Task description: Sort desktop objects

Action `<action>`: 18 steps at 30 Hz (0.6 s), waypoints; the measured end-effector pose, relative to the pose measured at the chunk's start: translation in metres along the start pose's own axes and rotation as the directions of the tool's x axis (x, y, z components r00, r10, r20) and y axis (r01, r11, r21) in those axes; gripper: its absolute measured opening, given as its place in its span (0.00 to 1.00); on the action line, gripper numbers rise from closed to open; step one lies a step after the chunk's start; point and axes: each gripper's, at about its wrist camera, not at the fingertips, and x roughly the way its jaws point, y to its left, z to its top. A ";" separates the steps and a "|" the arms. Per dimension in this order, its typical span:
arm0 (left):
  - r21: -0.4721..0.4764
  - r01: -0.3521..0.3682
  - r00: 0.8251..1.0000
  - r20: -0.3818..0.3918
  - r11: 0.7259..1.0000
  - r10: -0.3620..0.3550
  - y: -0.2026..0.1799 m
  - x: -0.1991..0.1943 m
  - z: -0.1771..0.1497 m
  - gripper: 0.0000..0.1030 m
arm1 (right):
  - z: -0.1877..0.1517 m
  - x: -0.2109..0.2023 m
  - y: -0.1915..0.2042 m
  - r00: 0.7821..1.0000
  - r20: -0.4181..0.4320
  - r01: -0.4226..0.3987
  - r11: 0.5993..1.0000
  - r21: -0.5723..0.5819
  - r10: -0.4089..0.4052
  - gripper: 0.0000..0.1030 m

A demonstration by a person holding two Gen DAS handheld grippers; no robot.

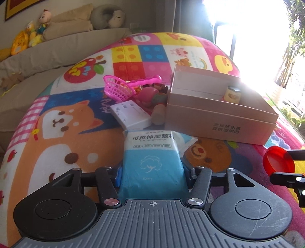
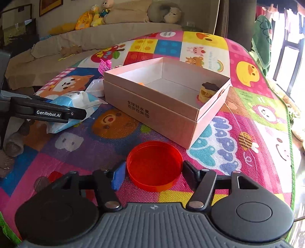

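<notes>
My left gripper (image 1: 152, 175) is shut on a blue and white pack of wet cotton pads (image 1: 152, 158), low over the mat, in front of the open pink cardboard box (image 1: 219, 122). My right gripper (image 2: 154, 171) is shut on a red round lid (image 2: 154, 166), also seen at the right edge of the left wrist view (image 1: 278, 162). The box (image 2: 162, 108) holds a small yellow jar with a dark lid (image 2: 207, 91), which also shows in the left wrist view (image 1: 232, 94). The pack and left gripper show at the left of the right wrist view (image 2: 72, 106).
Left of the box lie a white power strip (image 1: 131, 114), a pink toy basket (image 1: 118, 87), a pink scoop (image 1: 144, 81), toy food pieces (image 1: 152, 95) and a wooden peg (image 1: 159, 114). A colourful play mat (image 2: 228, 133) covers the surface. A sofa with plush toys (image 2: 95, 17) stands behind.
</notes>
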 end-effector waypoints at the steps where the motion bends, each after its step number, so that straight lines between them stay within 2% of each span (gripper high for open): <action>1: 0.015 0.002 1.000 0.003 1.000 -0.002 -0.001 -0.005 -0.003 0.58 | -0.001 -0.005 0.000 1.000 0.007 0.003 1.000 -0.001 -0.003 0.62; 5: 0.031 0.034 0.999 0.038 0.999 -0.035 -0.007 -0.030 -0.004 0.58 | 0.000 -0.025 -0.004 0.999 0.039 0.010 1.000 0.000 -0.010 0.62; 8: 0.050 0.077 0.990 0.119 0.996 -0.083 -0.016 -0.053 0.012 0.58 | 0.006 -0.040 -0.008 0.997 0.070 0.007 1.000 0.009 -0.008 0.62; 11: 0.083 0.131 0.970 0.195 0.988 -0.145 -0.027 -0.067 0.039 0.58 | 0.016 -0.054 -0.010 0.992 0.127 0.025 1.000 0.003 -0.026 0.62; 15: 0.095 0.236 0.941 0.224 0.967 -0.252 -0.037 -0.060 0.085 0.58 | 0.037 -0.065 -0.017 0.974 0.213 0.072 0.997 0.007 -0.071 0.62; 18: 0.082 0.258 0.928 0.256 0.963 -0.270 -0.039 -0.043 0.119 0.58 | 0.062 -0.058 -0.025 0.956 0.259 0.135 0.991 0.017 -0.135 0.62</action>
